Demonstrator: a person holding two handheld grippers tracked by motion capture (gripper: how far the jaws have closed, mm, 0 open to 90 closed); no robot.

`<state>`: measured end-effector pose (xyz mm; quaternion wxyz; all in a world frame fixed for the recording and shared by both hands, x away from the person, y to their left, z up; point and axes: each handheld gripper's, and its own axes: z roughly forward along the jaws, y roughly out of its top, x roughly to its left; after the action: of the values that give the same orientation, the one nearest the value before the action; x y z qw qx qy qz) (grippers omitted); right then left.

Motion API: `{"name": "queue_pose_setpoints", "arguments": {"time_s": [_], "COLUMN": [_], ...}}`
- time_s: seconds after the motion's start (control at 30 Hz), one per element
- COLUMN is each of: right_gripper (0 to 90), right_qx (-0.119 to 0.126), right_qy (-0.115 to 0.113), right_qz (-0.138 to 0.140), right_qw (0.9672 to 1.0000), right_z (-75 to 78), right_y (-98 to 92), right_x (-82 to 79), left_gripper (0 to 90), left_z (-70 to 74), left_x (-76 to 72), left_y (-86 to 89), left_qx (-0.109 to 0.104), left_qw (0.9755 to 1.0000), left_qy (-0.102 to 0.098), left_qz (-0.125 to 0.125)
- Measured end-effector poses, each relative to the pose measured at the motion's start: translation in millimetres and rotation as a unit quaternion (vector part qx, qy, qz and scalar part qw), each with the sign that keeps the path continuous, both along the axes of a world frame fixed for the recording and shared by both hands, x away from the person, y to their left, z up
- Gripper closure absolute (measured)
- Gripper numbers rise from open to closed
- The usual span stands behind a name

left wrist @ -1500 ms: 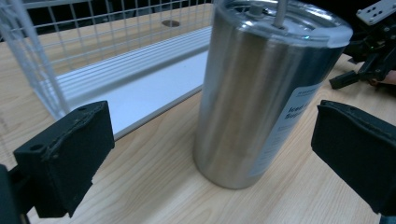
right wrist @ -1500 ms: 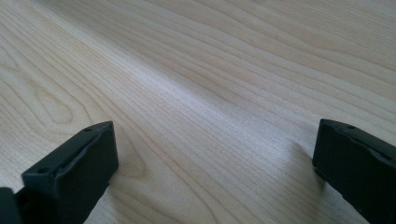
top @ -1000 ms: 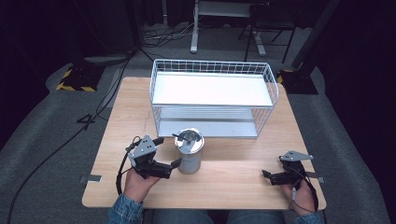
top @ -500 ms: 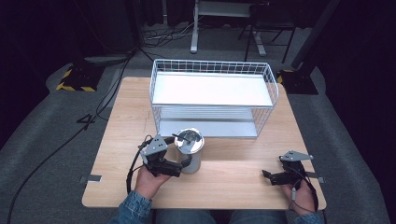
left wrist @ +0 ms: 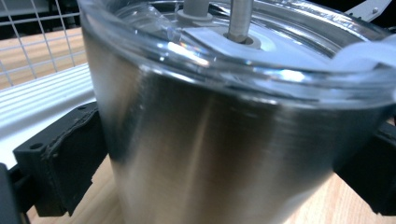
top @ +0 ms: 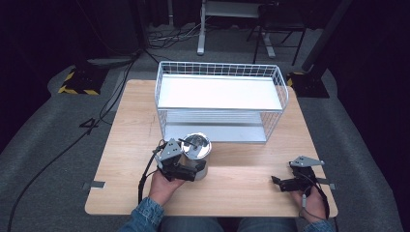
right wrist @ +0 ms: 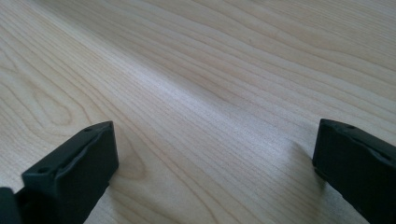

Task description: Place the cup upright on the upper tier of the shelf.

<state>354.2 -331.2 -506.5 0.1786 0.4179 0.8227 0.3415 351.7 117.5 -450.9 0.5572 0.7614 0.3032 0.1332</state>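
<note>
my left gripper (top: 193,170) straddles the upright steel tumbler (top: 197,154) near the table's (top: 125,145) front, just before the wire basket (top: 220,104), jaws wide at its sides, while my right gripper (top: 279,184) rests open, well apart.

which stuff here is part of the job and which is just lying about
In the job:
- steel tumbler with clear lid, between the left gripper jaws
- wire rack, right behind it, a likely target

Lying about:
- right gripper, open, resting on the table
- cables on the floor
</note>
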Motion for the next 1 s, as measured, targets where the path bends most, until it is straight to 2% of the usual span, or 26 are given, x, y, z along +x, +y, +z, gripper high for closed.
{"name": "queue_pose_setpoints", "arguments": {"time_s": [0.13, 0.43, 0.8, 0.9, 1.0], "right_gripper": [0.2, 0.2, 0.2, 0.2, 0.3], "right_qx": [0.0, 0.0, 0.0, 0.0, 0.0], "right_qy": [0.0, 0.0, 0.0, 0.0, 0.0], "right_qz": [0.0, -0.001, -0.001, -0.001, -0.001], "right_qw": [1.0, 1.0, 1.0, 1.0, 1.0], "right_z": [0.0, 0.0, 0.1, 0.1, 0.1], "right_y": [0.0, 0.1, 0.1, 0.1, 0.1], "right_x": [0.0, -0.1, -0.1, -0.1, -0.2], "left_gripper": [0.0, 0.0, 2.2, 3.0, 3.1], "left_z": [-1.7, -5.8, -1.8, 0.7, 1.5], "left_x": [1.6, 4.0, 1.2, 0.1, 0.1], "left_y": [-3.0, -6.9, -11.9, -13.9, -14.6], "left_qx": [-0.001, -0.012, 0.008, 0.02, 0.021], "left_qw": [0.9999, 0.9997, 0.9993, 0.9987, 0.9987], "left_qy": [-0.012, -0.019, -0.032, -0.042, -0.04], "left_qz": [0.0, 0.007, 0.018, 0.022, 0.023]}}
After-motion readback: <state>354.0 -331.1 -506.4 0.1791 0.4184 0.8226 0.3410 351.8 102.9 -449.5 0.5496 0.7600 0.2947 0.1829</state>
